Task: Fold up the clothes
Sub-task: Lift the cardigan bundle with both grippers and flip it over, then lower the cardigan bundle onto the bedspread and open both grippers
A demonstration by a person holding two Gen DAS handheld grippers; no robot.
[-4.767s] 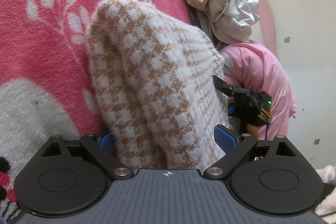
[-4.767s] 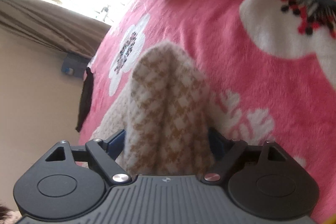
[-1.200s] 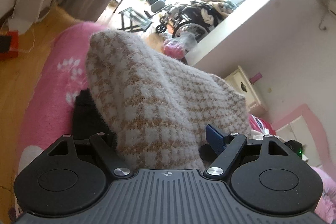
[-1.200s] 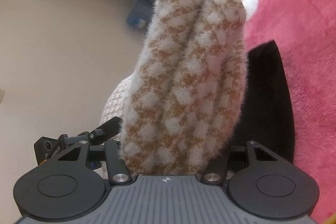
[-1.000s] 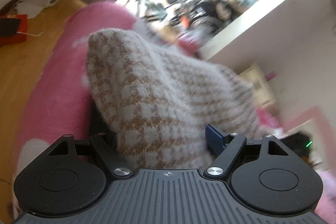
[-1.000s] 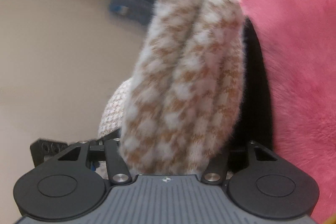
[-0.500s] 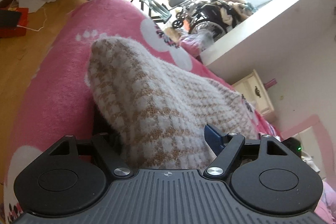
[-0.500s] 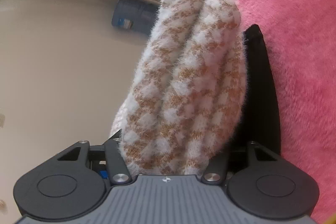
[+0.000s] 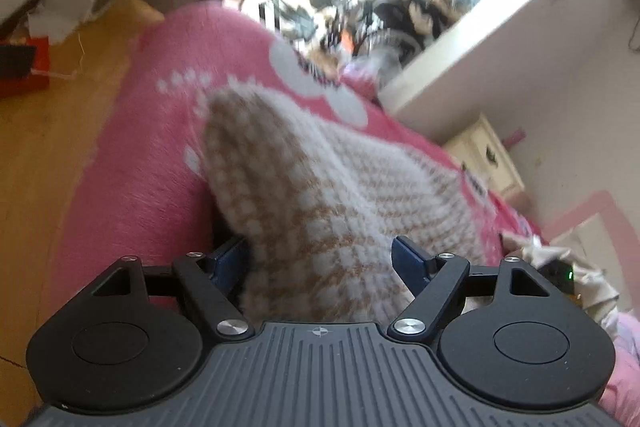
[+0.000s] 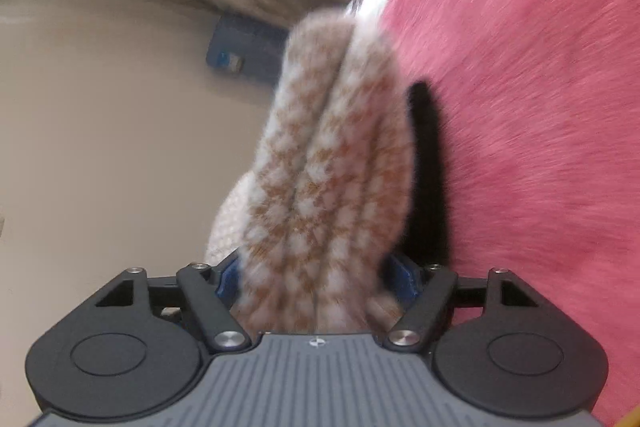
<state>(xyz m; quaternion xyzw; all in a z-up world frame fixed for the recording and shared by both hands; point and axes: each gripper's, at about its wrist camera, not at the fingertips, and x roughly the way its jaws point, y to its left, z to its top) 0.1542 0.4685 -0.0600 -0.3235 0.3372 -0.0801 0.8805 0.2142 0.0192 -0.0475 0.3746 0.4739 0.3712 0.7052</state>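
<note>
Left gripper (image 9: pixel 322 263) has its two blue pads (image 9: pixel 408 261) squeezed onto a thick bunch of the fuzzy tan-and-white houndstooth sweater (image 9: pixel 320 195), one garment as far as I can see. Right gripper (image 10: pixel 316 277) is doing the same thing, both its pads clamped on another doubled-up bunch of that sweater (image 10: pixel 332 163), which sticks up between them in two puffy ridges. So two claws, both pinching one sweater. From the left view the knit drapes out over one pink fleece blanket (image 9: pixel 132 167) with white flower shapes. On the right view there's one black strip (image 10: pixel 428 167) just beside the sweater, against the blanket (image 10: pixel 520 87). One cream nightstand (image 9: pixel 486 159) sits past the blanket by the wall, both shots blurry
</note>
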